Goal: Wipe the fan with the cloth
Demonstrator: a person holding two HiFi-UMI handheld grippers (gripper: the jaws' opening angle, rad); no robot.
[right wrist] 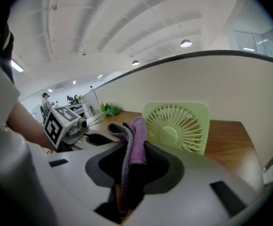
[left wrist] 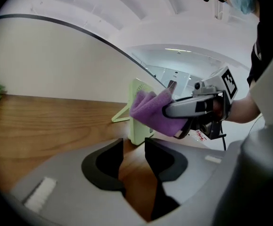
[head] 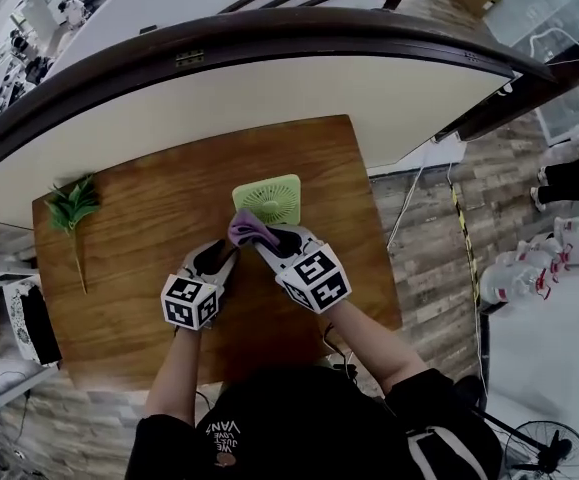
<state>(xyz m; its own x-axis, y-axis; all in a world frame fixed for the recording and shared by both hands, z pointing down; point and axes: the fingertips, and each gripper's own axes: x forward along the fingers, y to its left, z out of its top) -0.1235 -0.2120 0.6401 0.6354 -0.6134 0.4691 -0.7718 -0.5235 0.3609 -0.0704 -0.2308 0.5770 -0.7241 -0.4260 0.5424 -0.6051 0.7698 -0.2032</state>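
A small pale-green fan (head: 268, 199) stands upright near the back middle of a wooden worktop (head: 149, 228), its grille facing the person. The right gripper (right wrist: 129, 147) has its fingers closed on a folded purple cloth (right wrist: 136, 135), which it holds up against the fan's front at its lower left corner; whether cloth and grille touch cannot be told. Just beside it, the left gripper (left wrist: 134, 150) points at the fan's base with its fingers apart and only bare wood between them. A green leafy sprig (head: 73, 208) lies at the worktop's far left, well apart.
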